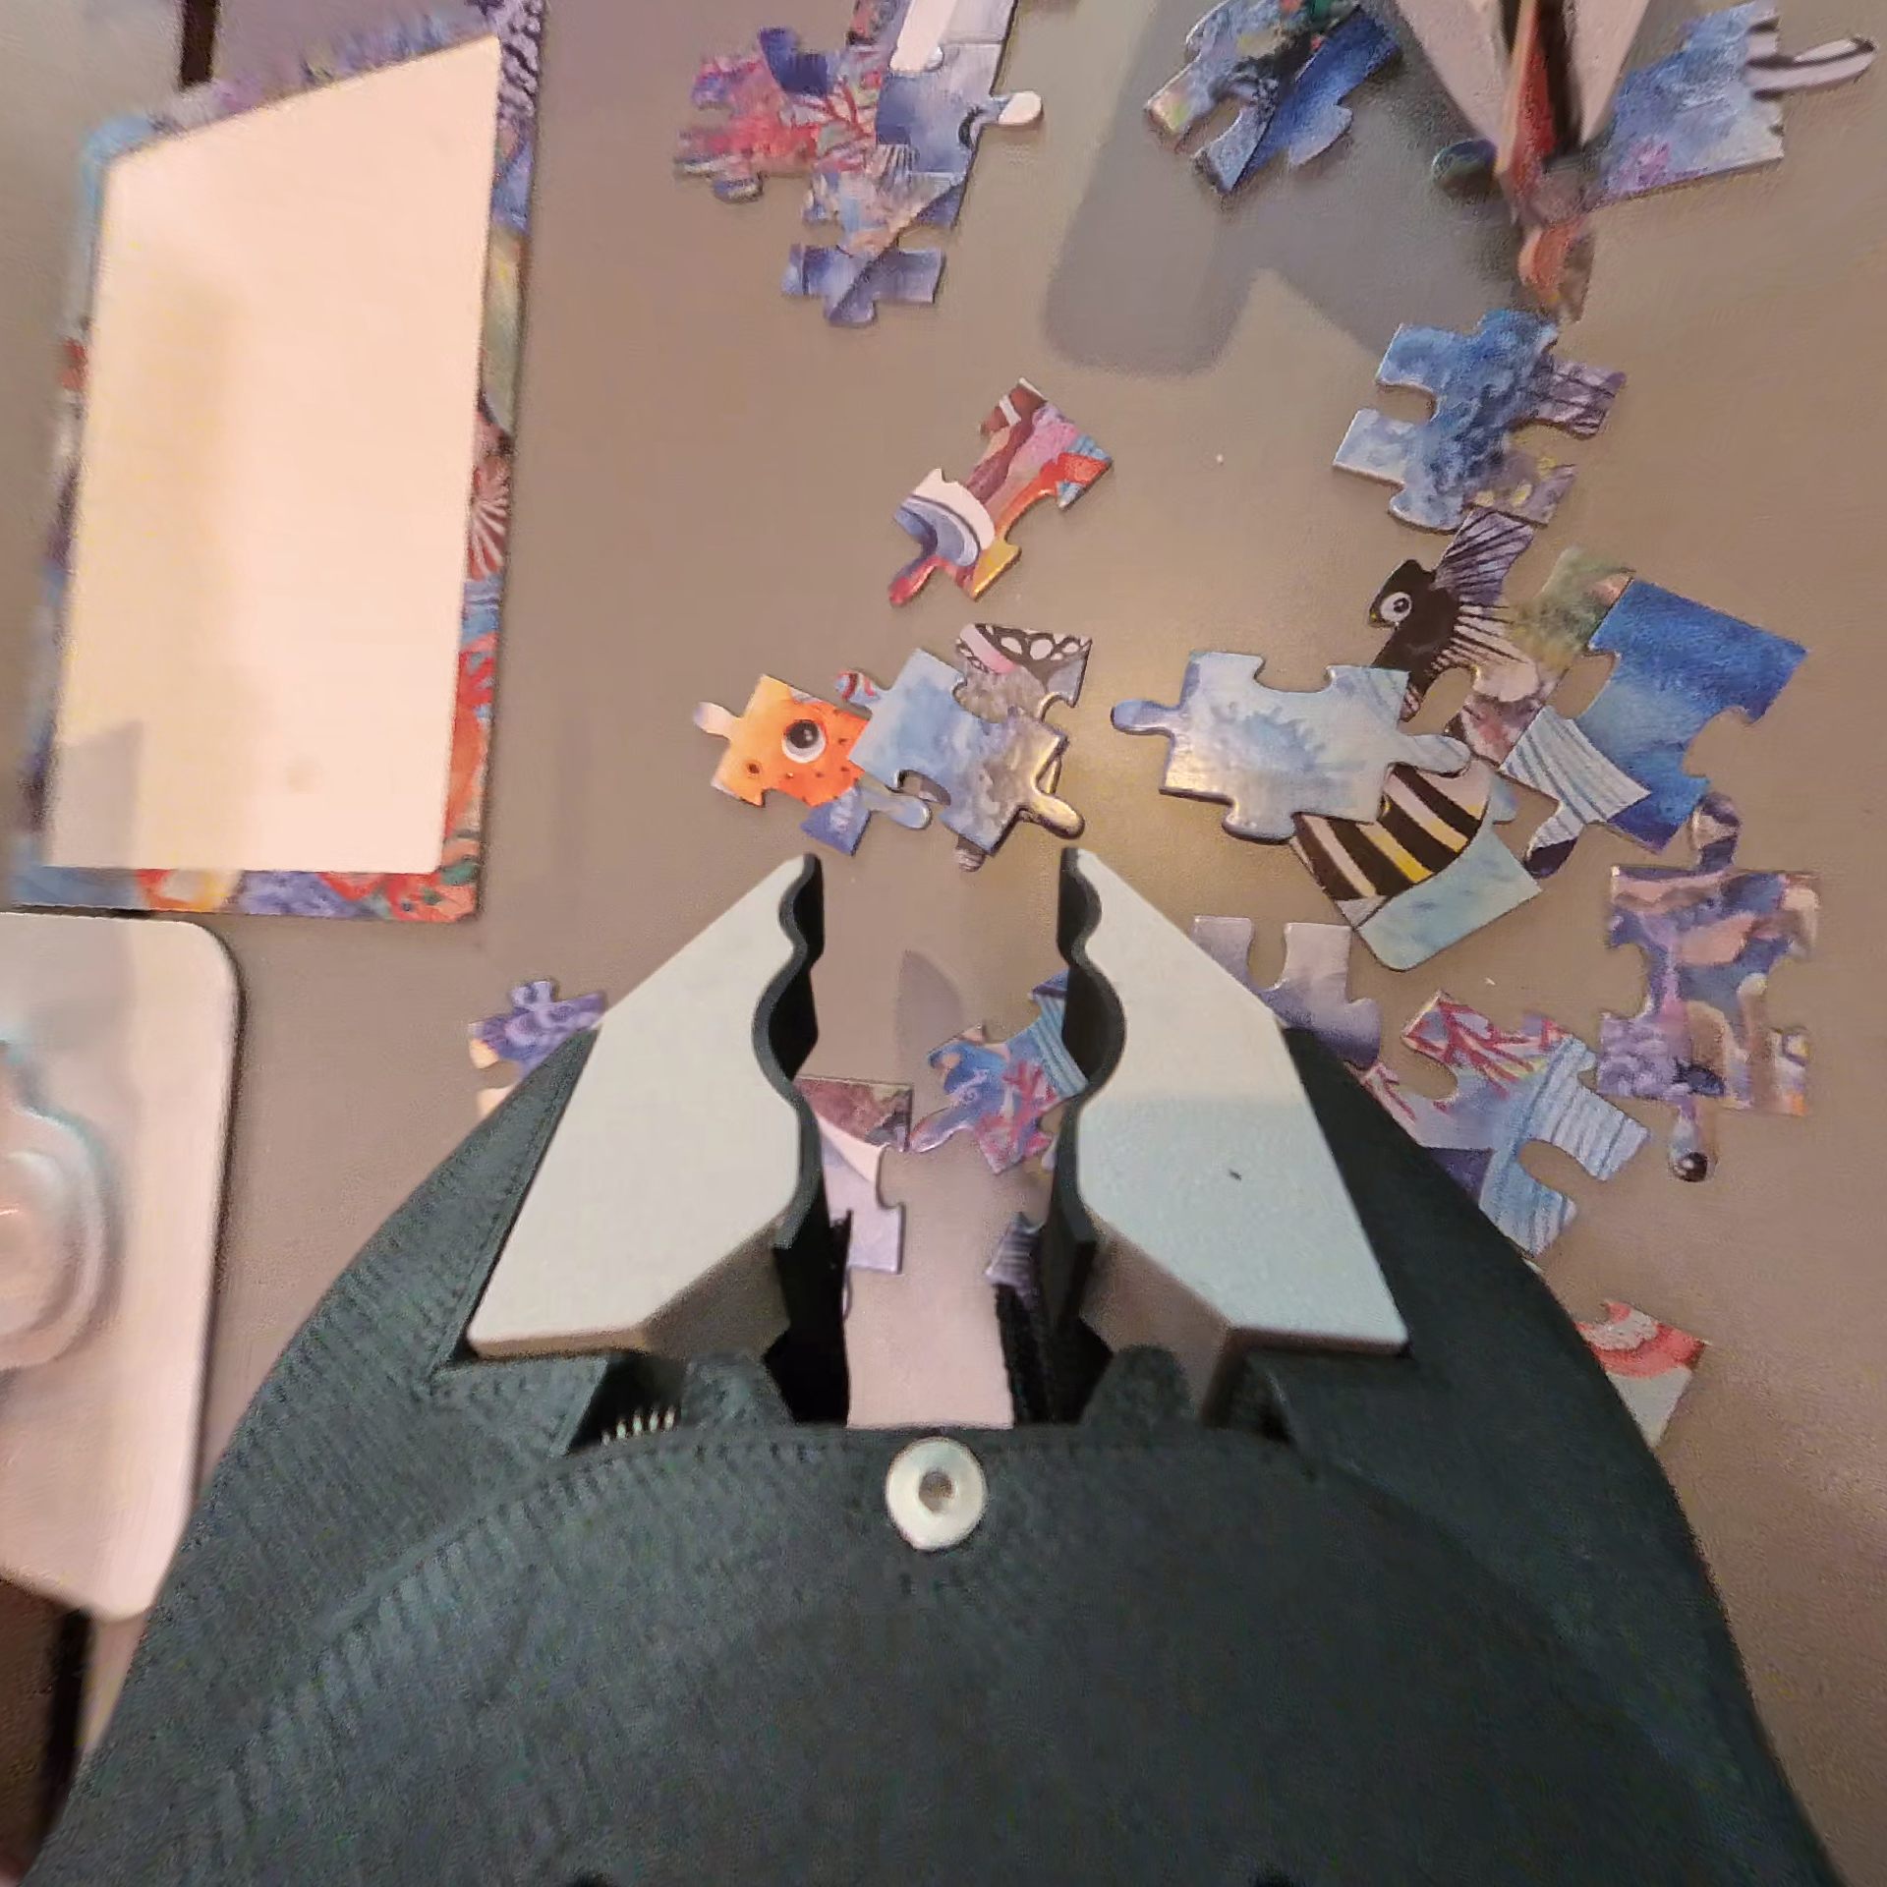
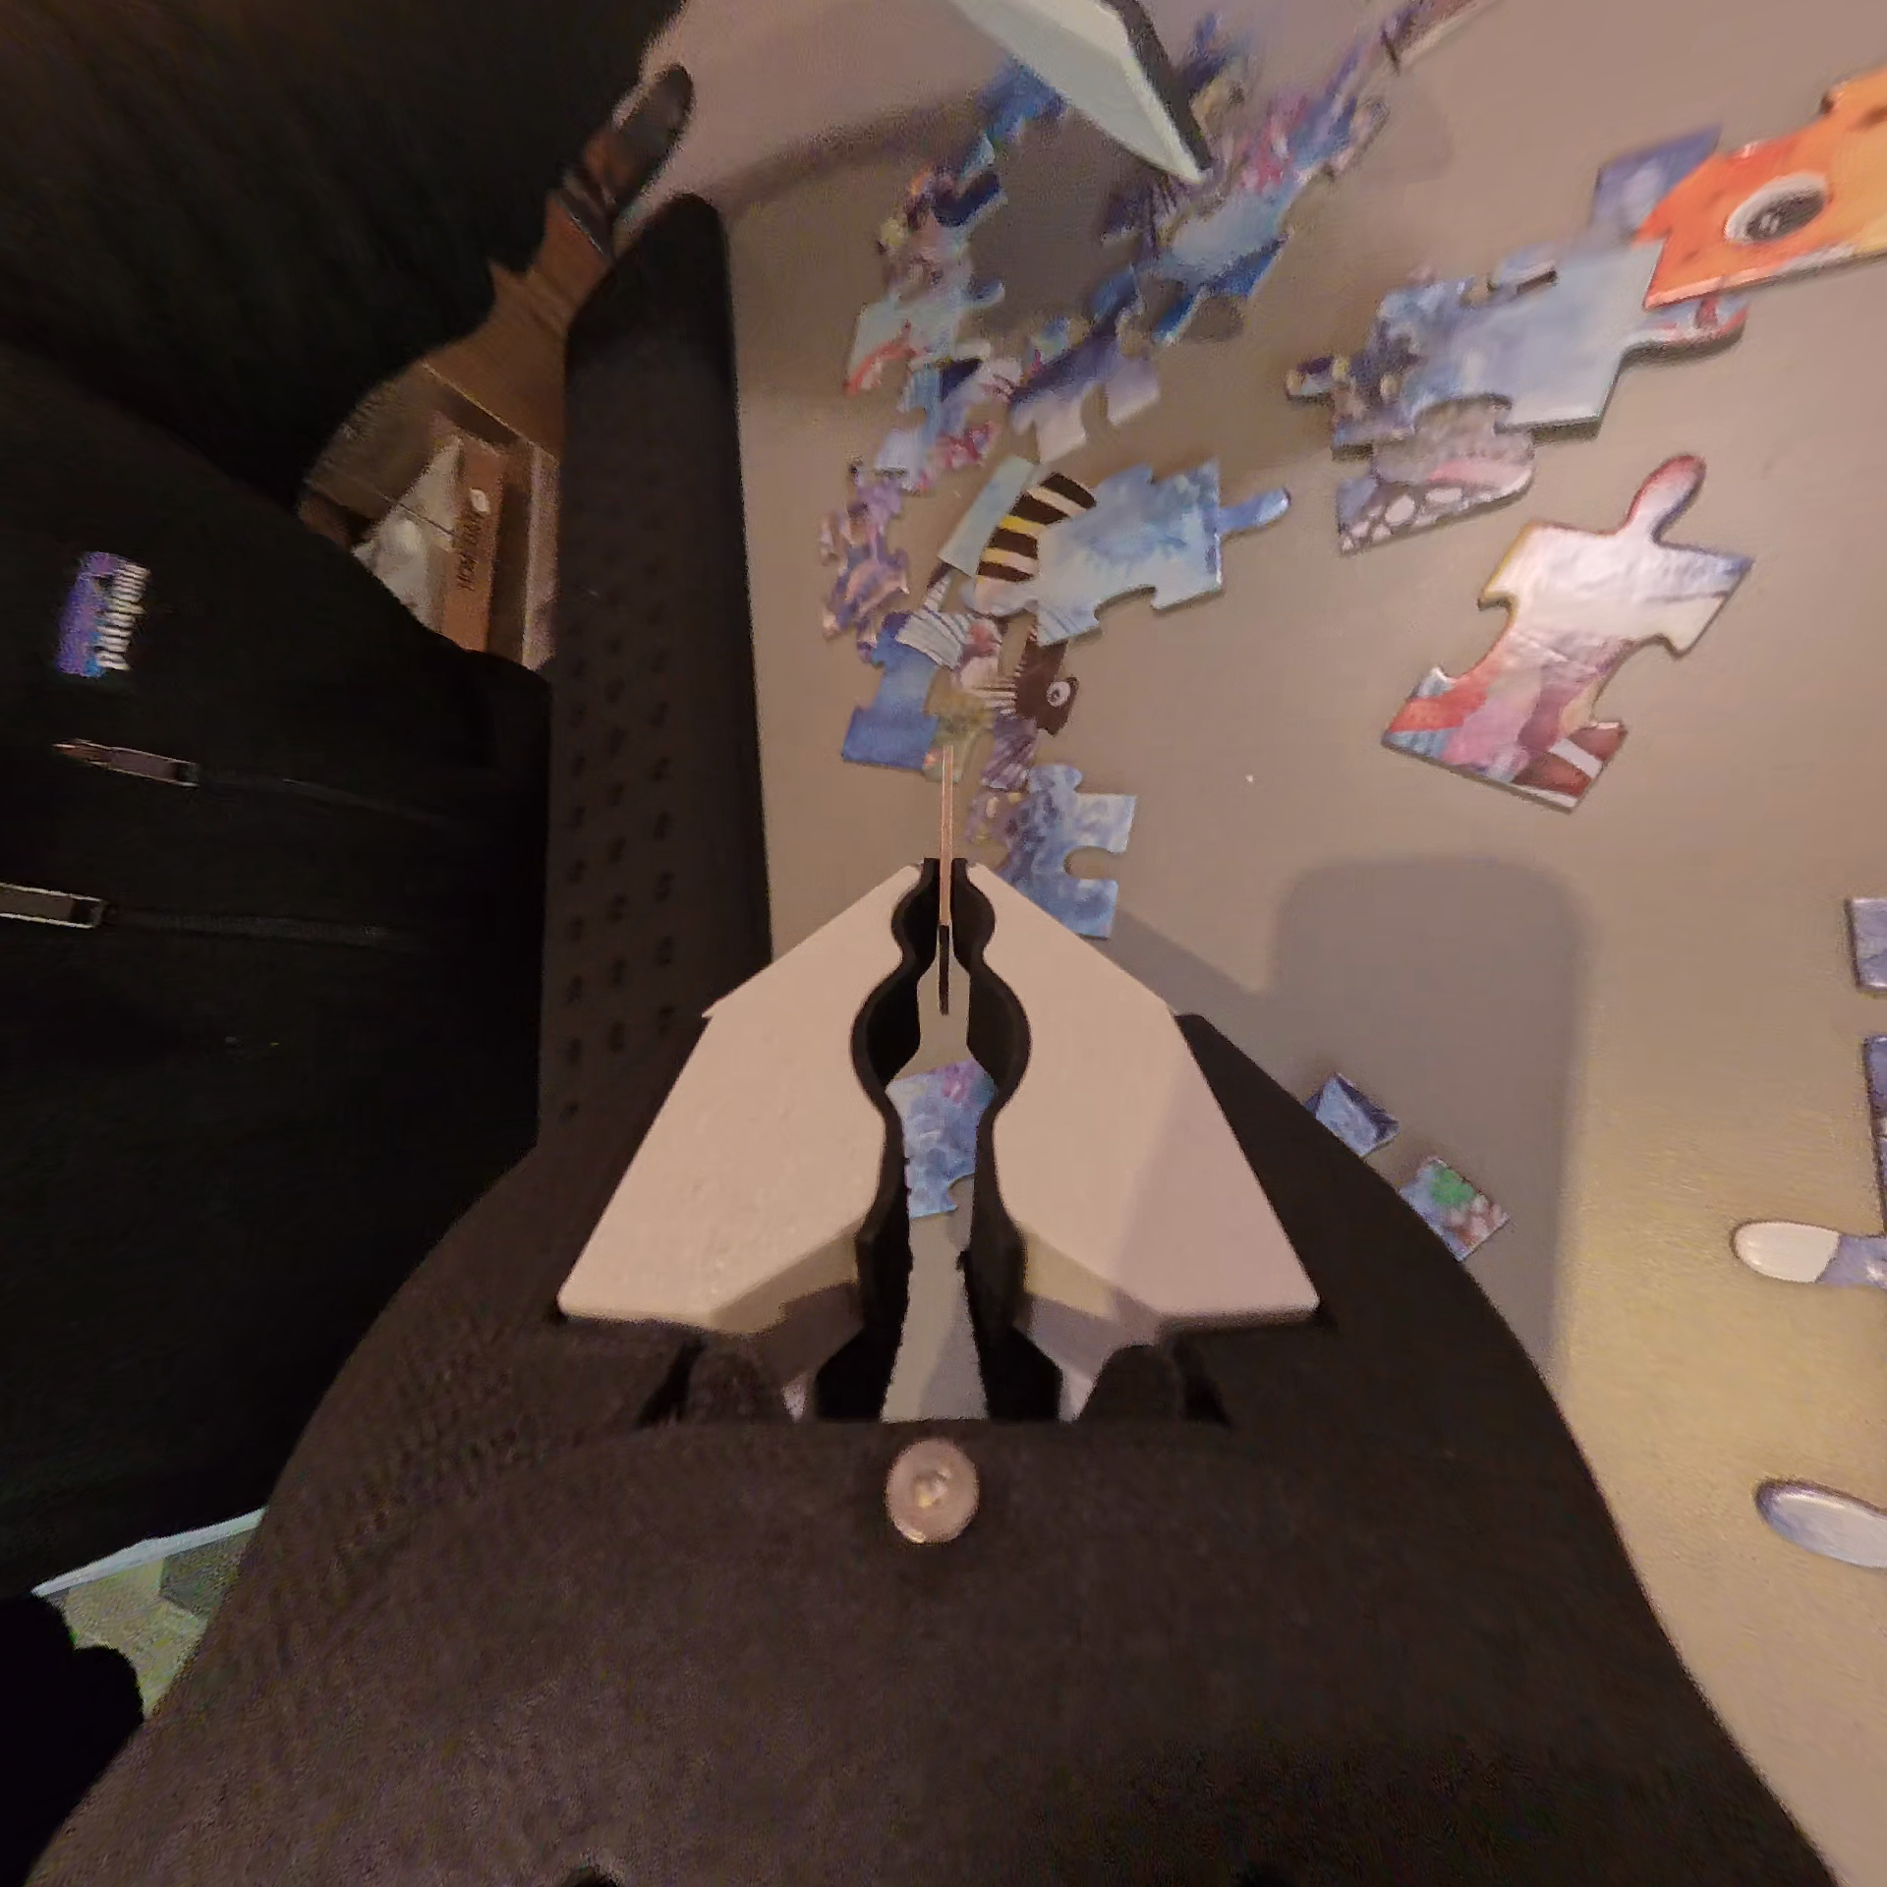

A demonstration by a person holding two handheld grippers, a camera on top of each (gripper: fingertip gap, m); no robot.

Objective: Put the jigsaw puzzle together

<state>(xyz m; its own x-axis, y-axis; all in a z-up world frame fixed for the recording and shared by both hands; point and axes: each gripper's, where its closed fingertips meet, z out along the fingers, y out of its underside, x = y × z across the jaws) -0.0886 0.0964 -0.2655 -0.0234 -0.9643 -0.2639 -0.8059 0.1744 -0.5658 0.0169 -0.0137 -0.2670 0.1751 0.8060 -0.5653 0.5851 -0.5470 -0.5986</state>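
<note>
Two grippers: both over a grey table (image 1: 654, 511) strewn with loose jigsaw pieces.
Right gripper (image 2: 945, 868): fingers pressed together on a puzzle piece (image 2: 948, 807), pinched edge-on so only its thin cardboard side shows, raised above the table.
Left gripper (image 1: 939, 868): fingers spread, nothing between them, hovering just short of a pale blue piece (image 1: 960, 745) that overlaps an orange fish piece (image 1: 781, 740).
Step in hand: seemingly carrying the pinched piece toward its place; almost nothing looks assembled yet.
Next move: turn the piece flat, match its tabs to a neighbour, and press it in.
Puzzle tray (image 1: 276, 480): flat, white inside with a patterned border, far left of the left gripper, holding no pieces.
Other pieces: a striped fish piece (image 1: 1389, 837) lies right of the left gripper among blue ones.
</note>
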